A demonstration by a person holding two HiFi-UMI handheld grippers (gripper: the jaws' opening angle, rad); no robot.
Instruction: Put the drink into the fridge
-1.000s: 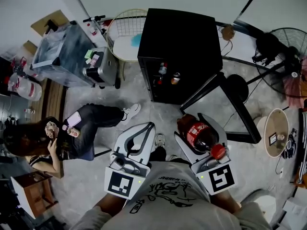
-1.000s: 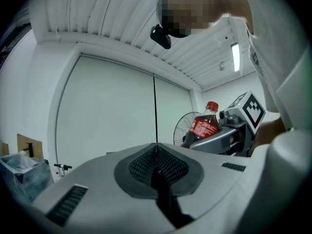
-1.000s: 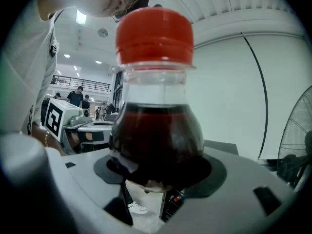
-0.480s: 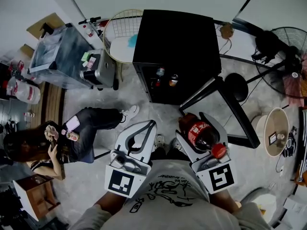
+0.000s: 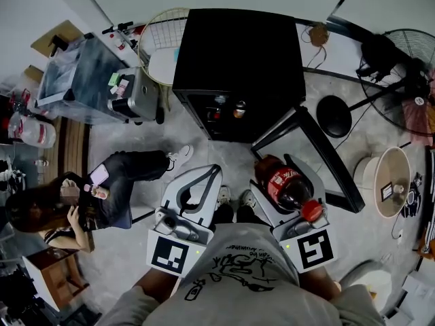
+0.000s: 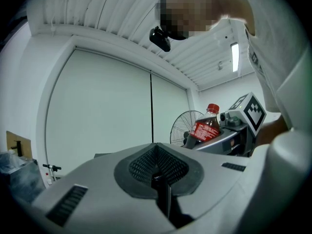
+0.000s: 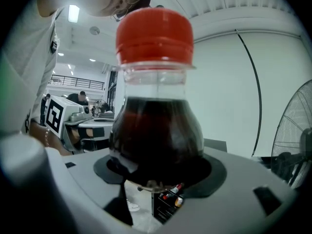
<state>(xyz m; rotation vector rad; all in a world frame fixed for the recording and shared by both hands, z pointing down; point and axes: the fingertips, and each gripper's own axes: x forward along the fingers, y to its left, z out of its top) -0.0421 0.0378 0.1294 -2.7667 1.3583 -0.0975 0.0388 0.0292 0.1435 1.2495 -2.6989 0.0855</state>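
Grey plastic, right tongs (image 5: 280,174): jaws spread wide and clamped round the belly of the cola bottle (image 5: 284,187). Its red cap (image 5: 311,212) points back at the holder. The grip is unchanged over the last second, and the bottle sits the same way in the jaws.

Left tongs (image 5: 212,175): jaws together, pads meeting, nothing between them. Held beside the right pair, idle as before.

Fridge (image 5: 238,53): black, standing on the floor ahead, with its glass door (image 5: 309,156) swung open to the right.
- Changed: in the head view the cabinet has slid leftward against the tongs, and its open front now lies ahead and to the left of the bottle.
- Judged: the holder is shifting stance to line up. This is the carry phase, with the bottle well short of the opening and not yet inside.
- Judged: the open door's near edge lies just ahead of the right tongs, so it looks like the thing to steer round.

Contents: two small bottles or cans (image 5: 228,107) on a shelf inside.

Hard to make out:
- The rest of the interior is dark, so free shelf room cannot be told.
- In the right gripper view the bottle's base is hidden behind its own bulk and the jaws.
- The label print is too small to read.

Seated person (image 5: 102,195): at left, well apart from the route.
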